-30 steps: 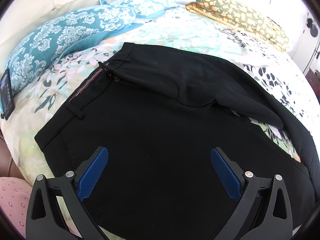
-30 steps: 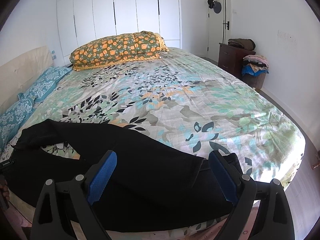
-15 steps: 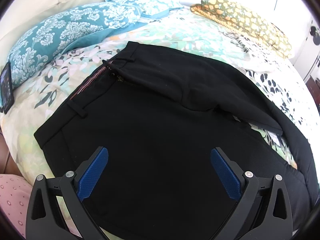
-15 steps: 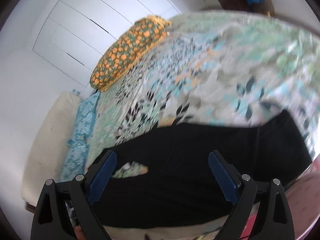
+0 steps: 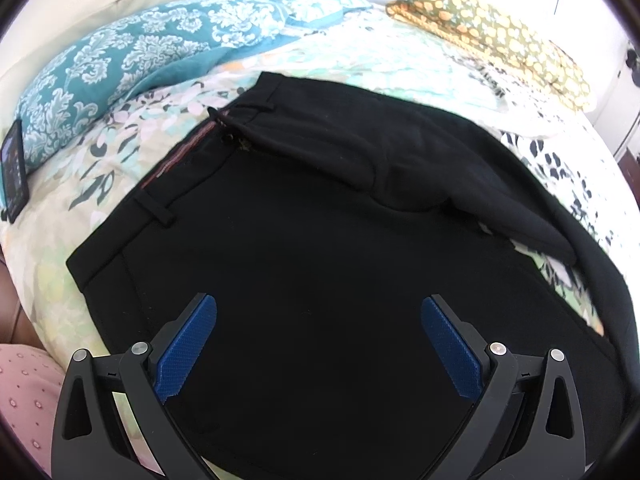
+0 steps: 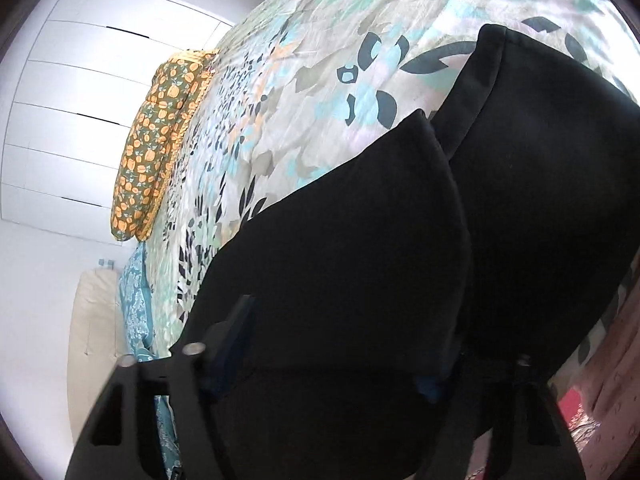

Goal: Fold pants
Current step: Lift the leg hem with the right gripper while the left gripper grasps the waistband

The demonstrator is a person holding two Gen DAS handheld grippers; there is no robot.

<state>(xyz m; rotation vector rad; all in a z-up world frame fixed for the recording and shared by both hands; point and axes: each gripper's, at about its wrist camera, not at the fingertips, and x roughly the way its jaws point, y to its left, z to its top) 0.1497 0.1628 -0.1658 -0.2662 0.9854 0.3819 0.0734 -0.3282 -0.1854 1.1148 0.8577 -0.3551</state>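
Note:
Black pants (image 5: 312, 248) lie spread on the floral bedspread (image 5: 120, 152), waistband toward the teal pillows, legs running off to the right. My left gripper (image 5: 318, 344) hovers over the seat area, open and empty, blue pads wide apart. In the right wrist view the pants legs (image 6: 400, 260) fill the lower frame, the two leg ends side by side. My right gripper (image 6: 332, 356) is rolled sideways and low against the fabric. Its jaws stand wide apart with cloth lying between them and hiding the pads.
Teal patterned pillows (image 5: 132, 52) lie by the cream headboard. An orange-patterned folded quilt (image 5: 492, 28) lies at the far side, also in the right wrist view (image 6: 160, 136). A phone (image 5: 14, 172) leans at the left bed edge. White wardrobes (image 6: 72, 92) stand behind.
My right gripper has rolled sideways and dropped onto the pants legs, which now cover its pads. My left gripper has barely moved.

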